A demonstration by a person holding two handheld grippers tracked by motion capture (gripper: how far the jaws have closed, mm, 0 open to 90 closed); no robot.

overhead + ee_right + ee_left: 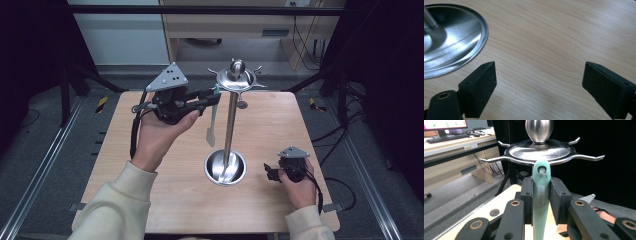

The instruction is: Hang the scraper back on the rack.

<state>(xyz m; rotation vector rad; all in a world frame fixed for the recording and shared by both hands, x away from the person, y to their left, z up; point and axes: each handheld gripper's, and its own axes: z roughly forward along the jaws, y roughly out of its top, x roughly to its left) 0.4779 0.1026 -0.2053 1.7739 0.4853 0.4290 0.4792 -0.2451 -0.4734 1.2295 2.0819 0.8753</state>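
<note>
A steel utensil stand (230, 120) rises from a round base (226, 167) at the table's middle, topped by a disc with hooks (236, 80). My left gripper (215, 98) is raised beside that disc and shut on the handle of a pale green spatula (211, 134), which hangs blade down. In the left gripper view the handle (540, 220) sits between the pads (528, 195), and the hole at its top is over one hook of the disc (540, 151). My right gripper (272, 172) rests low on the table right of the base, open and empty (539, 85).
The wooden table (170, 200) sits inside a dark metal frame with rails along both sides. The stand's base (451, 42) lies just left of my right gripper's jaws. A desk with a monitor and keyboard (447, 137) stands beyond the table.
</note>
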